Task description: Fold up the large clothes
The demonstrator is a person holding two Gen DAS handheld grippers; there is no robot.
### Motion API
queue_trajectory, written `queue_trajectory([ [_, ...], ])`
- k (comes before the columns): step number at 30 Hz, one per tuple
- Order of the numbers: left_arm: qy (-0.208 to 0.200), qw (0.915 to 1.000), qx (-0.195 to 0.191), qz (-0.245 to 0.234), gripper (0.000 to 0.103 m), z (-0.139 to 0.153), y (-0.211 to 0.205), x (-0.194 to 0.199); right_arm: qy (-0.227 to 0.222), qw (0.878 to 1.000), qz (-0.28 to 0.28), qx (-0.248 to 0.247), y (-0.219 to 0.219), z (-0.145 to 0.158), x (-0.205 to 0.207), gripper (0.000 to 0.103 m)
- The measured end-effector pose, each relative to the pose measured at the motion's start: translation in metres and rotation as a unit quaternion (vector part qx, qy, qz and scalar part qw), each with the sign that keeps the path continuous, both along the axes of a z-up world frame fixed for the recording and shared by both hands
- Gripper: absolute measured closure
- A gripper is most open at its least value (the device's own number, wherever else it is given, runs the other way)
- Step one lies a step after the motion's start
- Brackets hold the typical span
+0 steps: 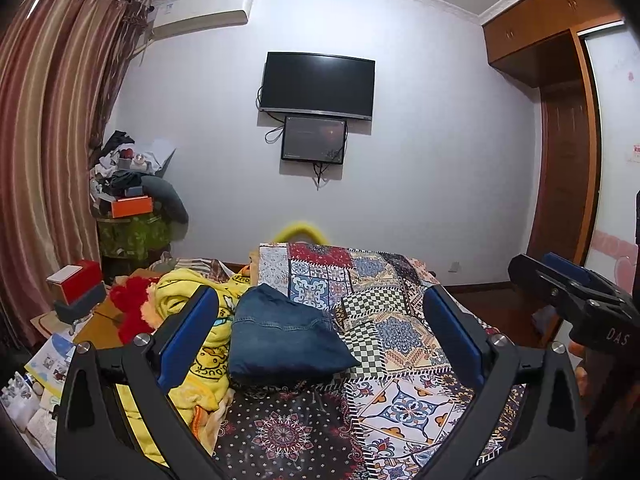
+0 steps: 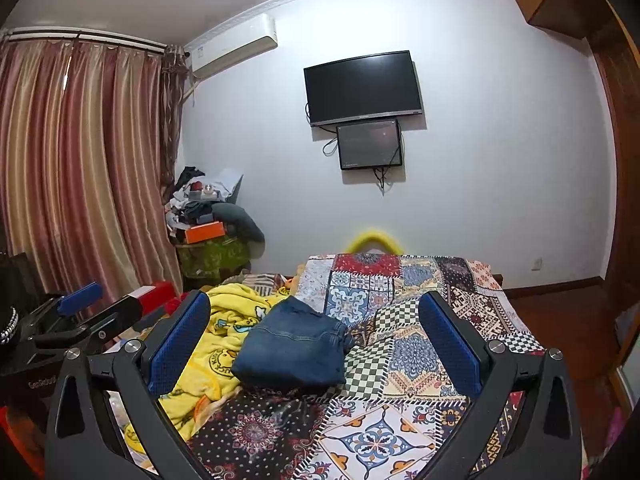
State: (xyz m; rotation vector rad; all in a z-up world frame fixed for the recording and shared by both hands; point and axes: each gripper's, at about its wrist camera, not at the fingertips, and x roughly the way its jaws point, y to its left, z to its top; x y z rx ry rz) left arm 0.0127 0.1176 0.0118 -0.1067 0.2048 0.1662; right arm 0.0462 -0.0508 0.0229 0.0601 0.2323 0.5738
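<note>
A pair of blue jeans lies folded into a compact bundle on the patterned patchwork bedspread; it also shows in the right wrist view. My left gripper is open and empty, held above and short of the jeans, which sit between its blue pads. My right gripper is open and empty too, likewise back from the jeans on the bedspread. Each gripper shows at the edge of the other's view: the right one and the left one.
A yellow duck blanket lies crumpled left of the jeans, also in the right wrist view. Boxes and clutter line the left side by the curtains. A TV hangs on the far wall. A wooden wardrobe stands at right.
</note>
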Motion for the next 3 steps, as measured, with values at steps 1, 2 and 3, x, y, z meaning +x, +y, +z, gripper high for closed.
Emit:
queue_trajectory([
  [1, 0.0, 1.0, 0.0, 0.0, 0.0, -0.0001, 0.0009, 0.0006, 0.001, 1.0, 0.0, 0.0, 0.0004, 0.0004, 0.0008, 0.0],
  [2, 0.001, 1.0, -0.001, 0.0, 0.0, -0.0005, 0.0016, 0.0012, 0.002, 1.0, 0.0, 0.0, 0.0007, 0.0006, 0.0012, 0.0],
  [3, 0.002, 1.0, -0.001, -0.001, 0.0, -0.0011, 0.0027, 0.0022, 0.002, 1.0, 0.0, 0.0, 0.0011, 0.0002, 0.0016, 0.0],
])
